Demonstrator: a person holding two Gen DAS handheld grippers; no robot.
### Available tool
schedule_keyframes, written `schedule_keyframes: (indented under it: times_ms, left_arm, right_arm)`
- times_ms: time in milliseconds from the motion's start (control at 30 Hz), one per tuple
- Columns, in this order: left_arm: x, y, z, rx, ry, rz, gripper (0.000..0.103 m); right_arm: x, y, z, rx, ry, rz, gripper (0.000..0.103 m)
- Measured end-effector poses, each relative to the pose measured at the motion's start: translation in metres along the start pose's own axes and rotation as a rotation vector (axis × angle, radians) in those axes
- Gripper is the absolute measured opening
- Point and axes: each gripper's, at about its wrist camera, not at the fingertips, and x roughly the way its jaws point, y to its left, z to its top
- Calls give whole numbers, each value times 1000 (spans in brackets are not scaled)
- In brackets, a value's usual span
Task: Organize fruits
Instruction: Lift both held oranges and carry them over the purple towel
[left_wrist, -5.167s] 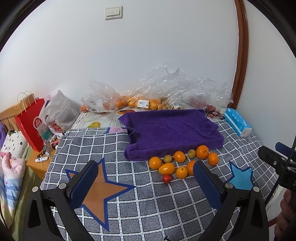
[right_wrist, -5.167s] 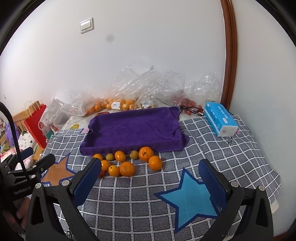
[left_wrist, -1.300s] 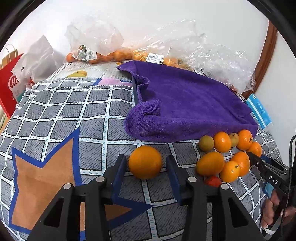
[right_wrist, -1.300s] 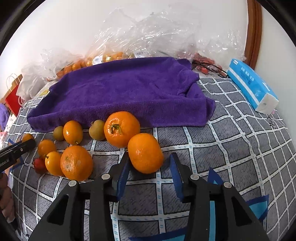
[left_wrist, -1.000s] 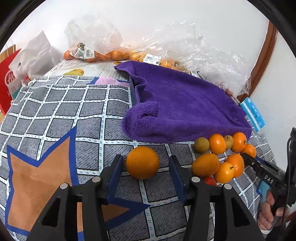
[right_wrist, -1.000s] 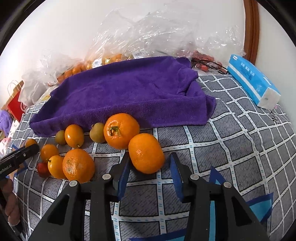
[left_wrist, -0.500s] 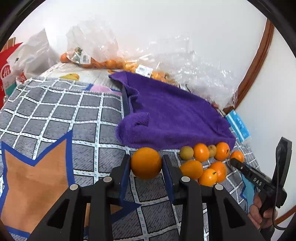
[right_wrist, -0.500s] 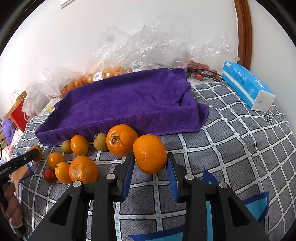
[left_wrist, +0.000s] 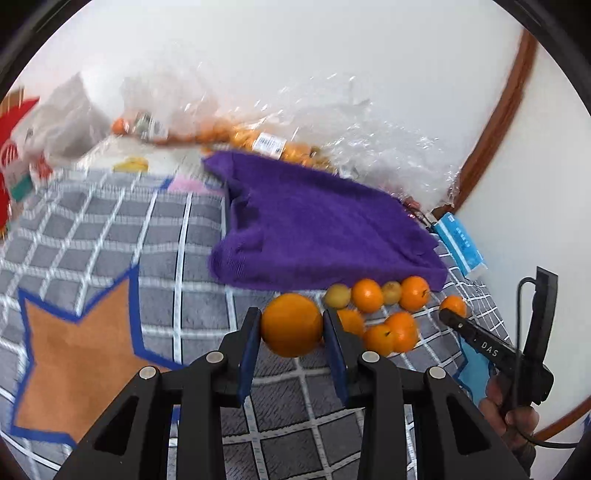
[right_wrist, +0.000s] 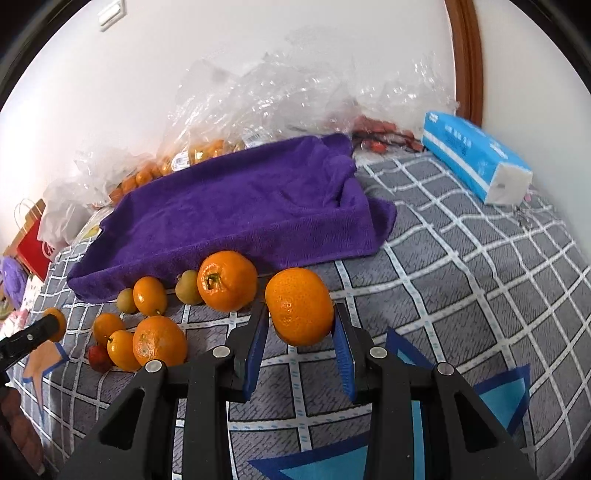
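The left gripper (left_wrist: 291, 328) has just closed its blue fingers (left_wrist: 246, 345) on a round orange (left_wrist: 291, 325), which it holds clear of the checked bedspread (left_wrist: 92, 236). The right gripper (right_wrist: 298, 328) is clenched on a mandarin (right_wrist: 298, 305), pressed at both sides. Just beyond, the loose fruit (right_wrist: 147, 321) lies in a cluster on the bedspread: a big stemmed orange (right_wrist: 227, 280), smaller orange ones, two greenish ones and a small red one. Behind the cluster, touching its far row, is the purple towel (right_wrist: 236, 210). To its right lies a blue tissue pack (right_wrist: 476, 162). Against the wall are clear plastic bags (right_wrist: 280, 99) with more fruit.
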Motion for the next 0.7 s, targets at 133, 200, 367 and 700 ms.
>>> schedule_keyframes:
  times_ms: [133, 200, 367, 700]
  left_arm:
    - [-4, -8, 20, 8, -10, 0, 32]
    - [-3, -14, 32, 27, -28, 19, 32]
    - [5, -22, 61, 30, -59, 26, 32]
    - [34, -27, 110, -2, -161, 43, 32]
  right_arm:
    - [-14, 2, 8, -2, -24, 16, 35]
    - [-20, 5, 15, -14, -38, 20, 35]
    - [-30, 20, 43, -55, -85, 44, 35]
    - [1, 41, 98, -80, -148, 87, 35]
